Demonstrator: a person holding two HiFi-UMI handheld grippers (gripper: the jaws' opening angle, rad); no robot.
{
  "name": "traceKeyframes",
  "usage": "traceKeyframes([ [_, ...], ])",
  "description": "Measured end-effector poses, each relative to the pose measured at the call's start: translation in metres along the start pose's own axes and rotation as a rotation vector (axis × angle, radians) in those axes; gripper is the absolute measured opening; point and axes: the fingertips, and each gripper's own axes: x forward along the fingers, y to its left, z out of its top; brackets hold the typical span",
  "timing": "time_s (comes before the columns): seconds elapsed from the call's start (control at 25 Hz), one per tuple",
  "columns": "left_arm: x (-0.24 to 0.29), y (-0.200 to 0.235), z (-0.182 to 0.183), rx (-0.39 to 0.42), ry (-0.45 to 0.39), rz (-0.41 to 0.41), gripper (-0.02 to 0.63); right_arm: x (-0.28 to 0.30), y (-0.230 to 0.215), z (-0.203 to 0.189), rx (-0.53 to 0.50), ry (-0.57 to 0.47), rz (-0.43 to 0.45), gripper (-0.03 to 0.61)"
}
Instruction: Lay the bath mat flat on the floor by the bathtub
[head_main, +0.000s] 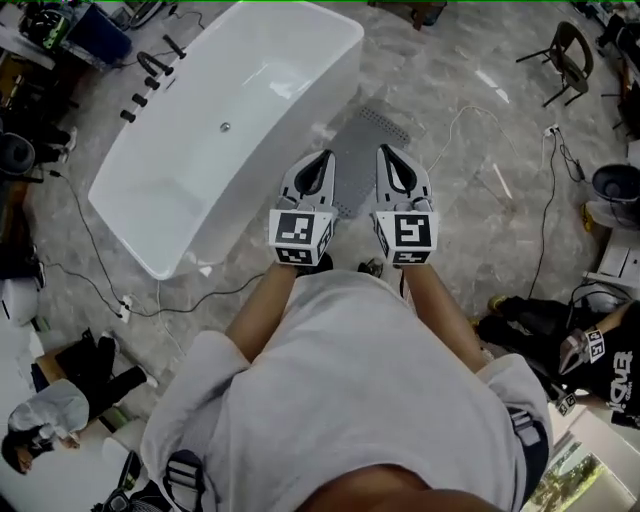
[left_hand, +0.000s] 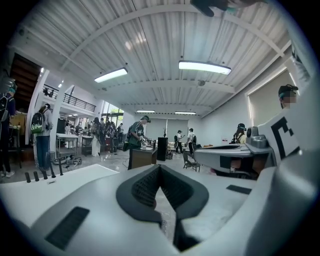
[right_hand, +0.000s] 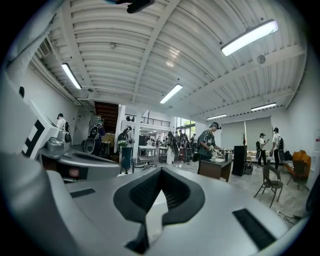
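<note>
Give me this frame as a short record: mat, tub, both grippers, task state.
bath mat: grey, lying flat on the floor beside the bathtub
left gripper: shut, nothing between its jaws, held over the mat
right gripper: shut, nothing between its jaws, beside the left gripper
task state: mat appears laid; part of it is hidden behind the grippers

Grey dotted mat (head_main: 362, 150), wht tub (head_main: 200, 150) — grey marbled flr (head_main: 450, 80).

L gripper (head_main: 325, 157) & R gripper (head_main: 386, 150) sit side by side ahead of the torso (head_main: 350, 400), close but apart, both pointing fwd, seemingly approx level. Jaws on each closed, nothing btwn them. Bare forearms (head_main: 262, 305) reach out, near parallel.
</note>
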Motion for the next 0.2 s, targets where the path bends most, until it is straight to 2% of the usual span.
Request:
traceKeyframes([
  [0.2,0.0040,0.0067,-0.0047,0.016,-0.023,-0.001,0.012,0.0083,0.0004,-0.0088,0.005,-0.011,-0.004,0.006],
])
